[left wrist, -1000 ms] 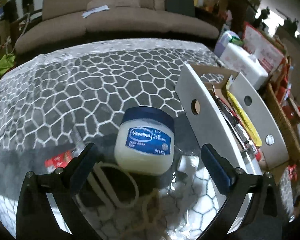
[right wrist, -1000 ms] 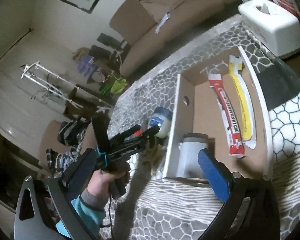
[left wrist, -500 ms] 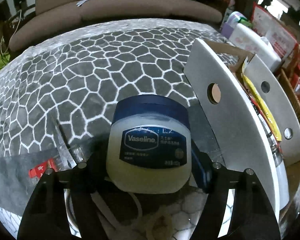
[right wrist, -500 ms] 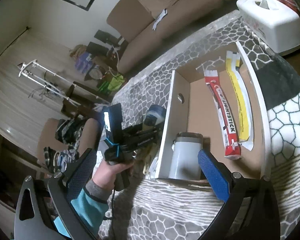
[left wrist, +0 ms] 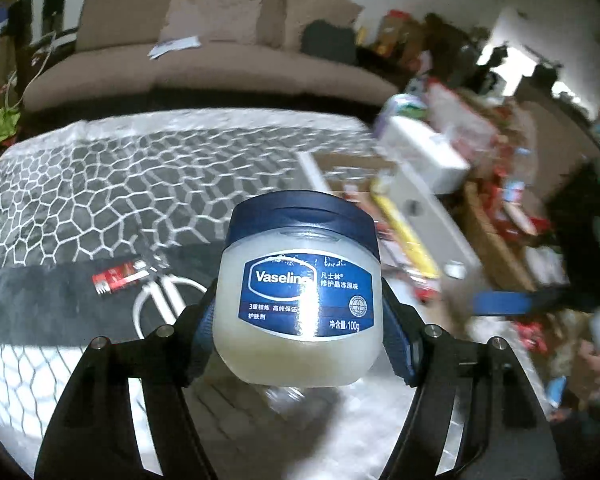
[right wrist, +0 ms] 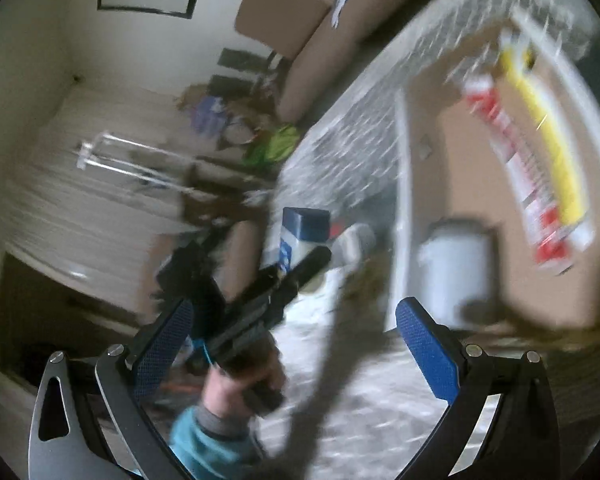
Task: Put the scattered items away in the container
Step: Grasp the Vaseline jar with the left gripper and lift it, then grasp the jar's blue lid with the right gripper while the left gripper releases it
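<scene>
Left gripper [left wrist: 300, 320] fingers are clamping the upright Vaseline jar [left wrist: 300, 296]; the box [left wrist: 428, 216] is lying to its right; right gripper [right wrist: 292, 344] fingers are standing apart, empty.

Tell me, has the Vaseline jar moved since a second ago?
Yes. The Vaseline jar, then standing on the patterned tablecloth beside the cardboard box, is now clamped in the left gripper and lifted off the cloth.
</scene>
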A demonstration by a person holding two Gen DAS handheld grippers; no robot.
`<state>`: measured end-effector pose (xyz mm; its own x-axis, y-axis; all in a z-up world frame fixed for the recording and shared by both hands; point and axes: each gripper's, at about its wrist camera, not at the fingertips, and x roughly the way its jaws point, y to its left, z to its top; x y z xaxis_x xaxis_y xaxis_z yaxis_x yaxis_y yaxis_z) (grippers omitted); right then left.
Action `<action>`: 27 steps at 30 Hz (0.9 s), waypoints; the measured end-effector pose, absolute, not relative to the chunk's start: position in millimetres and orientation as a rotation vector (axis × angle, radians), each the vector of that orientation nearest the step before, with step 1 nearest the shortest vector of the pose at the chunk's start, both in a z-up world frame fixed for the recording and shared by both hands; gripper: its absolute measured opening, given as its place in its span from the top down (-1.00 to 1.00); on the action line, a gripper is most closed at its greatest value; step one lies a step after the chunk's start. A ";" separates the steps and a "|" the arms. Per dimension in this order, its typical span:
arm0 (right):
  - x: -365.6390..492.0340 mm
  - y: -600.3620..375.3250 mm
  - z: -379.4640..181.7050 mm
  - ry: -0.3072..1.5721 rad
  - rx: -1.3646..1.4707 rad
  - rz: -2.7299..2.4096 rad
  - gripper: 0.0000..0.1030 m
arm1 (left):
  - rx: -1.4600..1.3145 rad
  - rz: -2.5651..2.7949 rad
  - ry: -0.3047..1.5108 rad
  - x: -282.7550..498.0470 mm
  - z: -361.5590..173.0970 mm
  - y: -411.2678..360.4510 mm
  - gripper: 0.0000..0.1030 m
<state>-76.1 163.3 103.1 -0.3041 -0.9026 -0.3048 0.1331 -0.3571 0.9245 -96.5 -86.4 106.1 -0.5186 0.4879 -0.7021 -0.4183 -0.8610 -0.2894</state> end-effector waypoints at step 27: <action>-110.2 200.6 122.0 -1.047 1.148 -1.793 0.13 | -1.077 2.216 -0.103 -85.2 150.9 23.3 -0.34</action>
<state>-110.2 200.6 122.0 -0.3163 -0.8925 -0.3216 0.1584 -0.3840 0.9097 -85.2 23.3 150.9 -0.4405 0.5944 -0.6728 -0.5296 -0.7772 -0.3399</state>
